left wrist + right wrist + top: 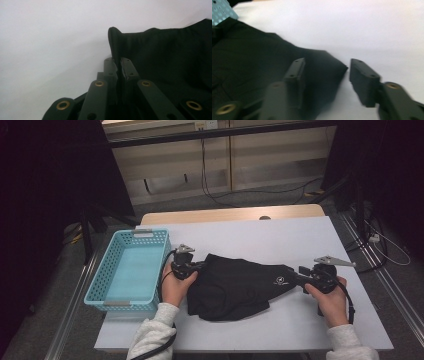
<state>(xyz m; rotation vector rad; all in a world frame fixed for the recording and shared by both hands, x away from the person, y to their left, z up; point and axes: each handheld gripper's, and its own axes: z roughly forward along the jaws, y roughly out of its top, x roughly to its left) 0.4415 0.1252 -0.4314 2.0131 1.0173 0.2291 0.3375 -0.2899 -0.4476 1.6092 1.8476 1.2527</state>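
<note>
High view: bare-bottomed blue basket [113,272]

Two forearms in pale sleeves reach in from the table's near edge, each hand gripping a black two-jaw gripper. The left gripper [117,67], in the left hand [176,287], has its jaws pressed together. The right gripper [325,75], in the right hand [331,302], holds its jaws wide apart.

Black garment [235,287] bearing a small white logo; turquoise perforated basket [112,280]; pale grey-white desk [280,237]; black hand-held grippers with brass-coloured rivets.
</note>
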